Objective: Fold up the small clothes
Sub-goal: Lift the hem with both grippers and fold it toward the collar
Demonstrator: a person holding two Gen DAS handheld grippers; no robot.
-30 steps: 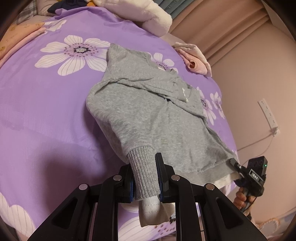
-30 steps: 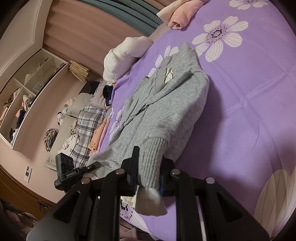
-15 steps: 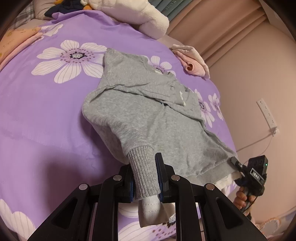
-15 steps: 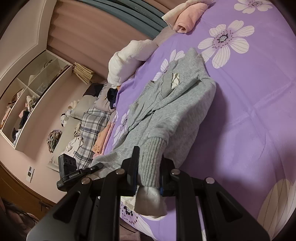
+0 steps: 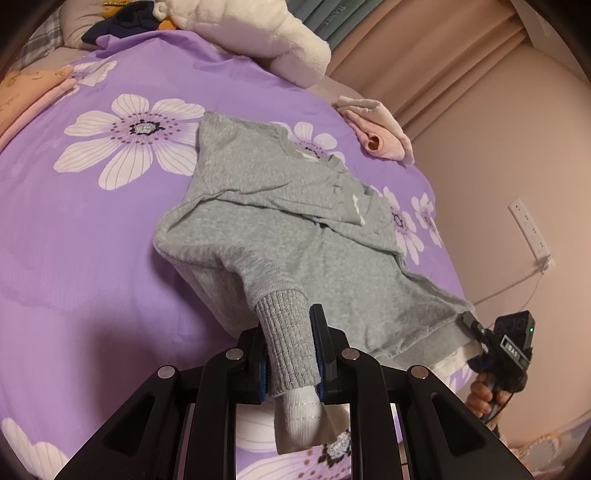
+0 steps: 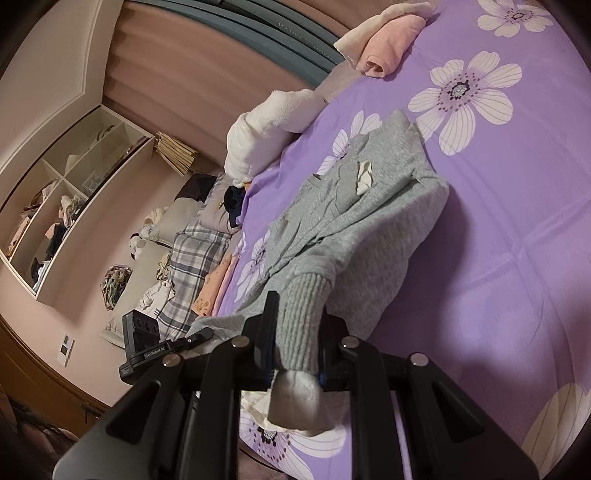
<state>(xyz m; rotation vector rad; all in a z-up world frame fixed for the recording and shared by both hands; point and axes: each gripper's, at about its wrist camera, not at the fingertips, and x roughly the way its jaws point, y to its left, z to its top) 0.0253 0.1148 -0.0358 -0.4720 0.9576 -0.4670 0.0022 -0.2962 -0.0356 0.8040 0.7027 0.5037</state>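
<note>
A small grey sweatshirt (image 5: 295,236) lies on the purple flowered bedspread (image 5: 74,229), its upper part folded over, a white label showing. My left gripper (image 5: 290,347) is shut on one ribbed grey cuff (image 5: 288,343) with a white inner cuff sticking out behind. My right gripper (image 6: 295,343) is shut on the other ribbed cuff (image 6: 301,325), also with white lining. Each gripper shows in the other's view: the right gripper (image 5: 506,347) at the hem's right end, the left gripper (image 6: 147,343) at the left. The sweatshirt shows in the right wrist view (image 6: 369,221).
A rolled pink and cream garment (image 5: 376,129) lies at the bed's far edge by the curtain. A white plush blanket (image 5: 258,33) and a pile of clothes and pillows (image 6: 192,266) lie at the head. A wall socket with cable (image 5: 528,232) is beside the bed.
Both grippers have drawn back and up a little with the cuffs held; the sleeves are stretched more and the sweatshirt sits lower in the views.
</note>
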